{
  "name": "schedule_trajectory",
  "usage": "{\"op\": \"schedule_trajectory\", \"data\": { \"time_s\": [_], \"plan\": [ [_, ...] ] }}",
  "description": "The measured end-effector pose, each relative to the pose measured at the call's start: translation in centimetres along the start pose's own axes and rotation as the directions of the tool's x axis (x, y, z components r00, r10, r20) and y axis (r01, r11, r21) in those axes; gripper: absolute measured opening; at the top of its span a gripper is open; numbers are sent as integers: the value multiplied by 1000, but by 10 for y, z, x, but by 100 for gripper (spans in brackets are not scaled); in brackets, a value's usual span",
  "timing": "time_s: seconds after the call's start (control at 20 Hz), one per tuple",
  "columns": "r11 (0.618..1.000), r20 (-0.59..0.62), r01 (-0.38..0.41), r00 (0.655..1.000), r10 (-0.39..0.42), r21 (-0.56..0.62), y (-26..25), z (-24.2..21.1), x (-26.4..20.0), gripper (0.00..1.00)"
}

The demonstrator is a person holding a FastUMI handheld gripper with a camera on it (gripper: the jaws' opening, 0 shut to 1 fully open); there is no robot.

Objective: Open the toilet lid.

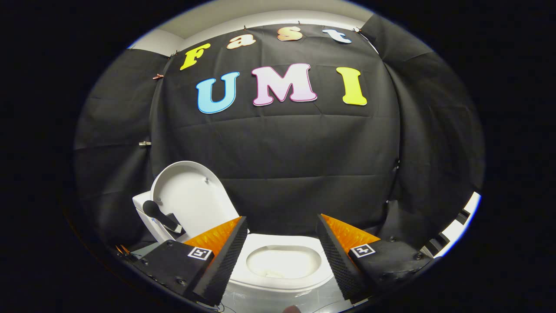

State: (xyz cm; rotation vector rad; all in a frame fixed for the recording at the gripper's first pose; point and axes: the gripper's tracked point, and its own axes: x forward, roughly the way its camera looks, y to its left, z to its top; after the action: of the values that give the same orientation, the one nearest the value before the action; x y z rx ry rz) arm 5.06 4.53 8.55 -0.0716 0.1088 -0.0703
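Tool spread wide, holding nothing, fingers apart above the toilet bowl, which sits between and just beyond them. Toilet lid stands upright, beyond the left finger, leaning back by the black handle. Task looks done; best step is a clean straight retreat. Open room above bowl; lid rim close on left, cloth wall behind.

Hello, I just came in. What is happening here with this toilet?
A person works with a hand-held gripper over a small white toilet. The toilet lid already stands raised, off to the left beyond the fingers, and the bowl lies uncovered between them. The fingers are spread apart and hold nothing. A black handle sits in front of the raised lid.
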Motion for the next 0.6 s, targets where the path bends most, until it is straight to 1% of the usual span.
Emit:
{"op": "schedule_trajectory", "data": {
  "time_s": [0.25, 0.6],
  "plan": [
    [1000, 14, 10, 1000, -11, 15, -3, -1, -2, 100],
    [1000, 13, 21, 1000, -21, -1, -8, -4, -3, 100]
  ]
}}
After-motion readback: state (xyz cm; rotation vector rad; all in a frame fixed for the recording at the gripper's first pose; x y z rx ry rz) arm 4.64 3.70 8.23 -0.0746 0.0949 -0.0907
